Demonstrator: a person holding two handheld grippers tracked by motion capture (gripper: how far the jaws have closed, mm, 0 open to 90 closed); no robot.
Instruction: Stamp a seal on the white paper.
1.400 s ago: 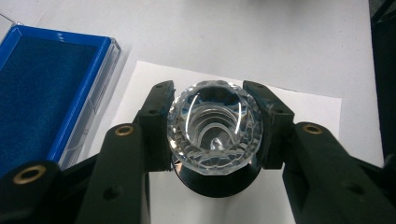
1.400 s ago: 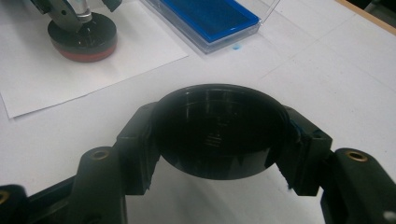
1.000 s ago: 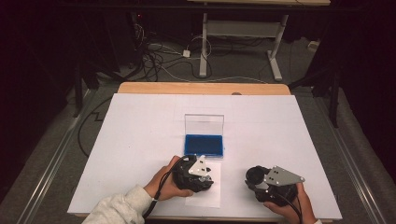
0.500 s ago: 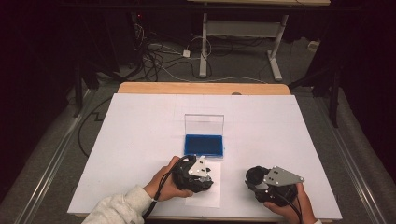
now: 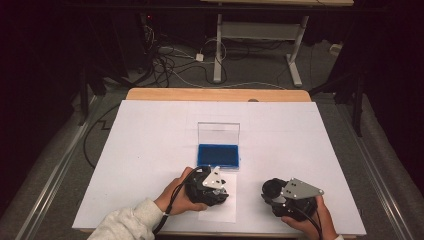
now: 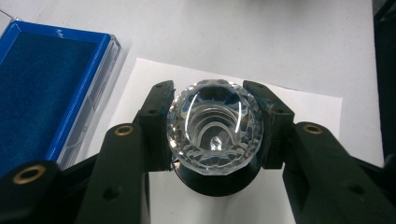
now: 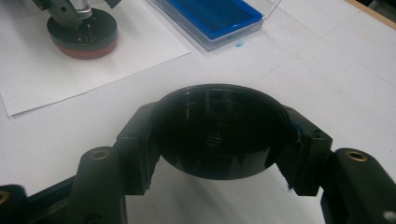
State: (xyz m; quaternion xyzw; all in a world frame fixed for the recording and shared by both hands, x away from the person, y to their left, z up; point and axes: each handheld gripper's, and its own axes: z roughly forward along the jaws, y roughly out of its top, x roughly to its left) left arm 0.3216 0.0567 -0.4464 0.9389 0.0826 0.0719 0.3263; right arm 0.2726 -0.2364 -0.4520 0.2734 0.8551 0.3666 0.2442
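I am pinching the faceted crystal [image 6: 215, 127] in the left gripper [image 6: 215, 130] jaws above its black base [image 7: 82, 36] on the near paper sheet [image 6: 322, 116]; right gripper [image 7: 219, 135] jaws are clamping the black cap [image 7: 218, 130]. I am keeping both level, lowering squarely.

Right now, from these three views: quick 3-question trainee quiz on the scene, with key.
1. What does the left gripper hold?
2. True or false: the blue-lined case has its clear lid shut.
3. The right gripper grips: A) a black round cap, B) a sheet of paper, C) a cable.

Key:
1. A clear faceted glass piece, over a black base on the paper sheet.
2. False; the lid stands open.
3. A.
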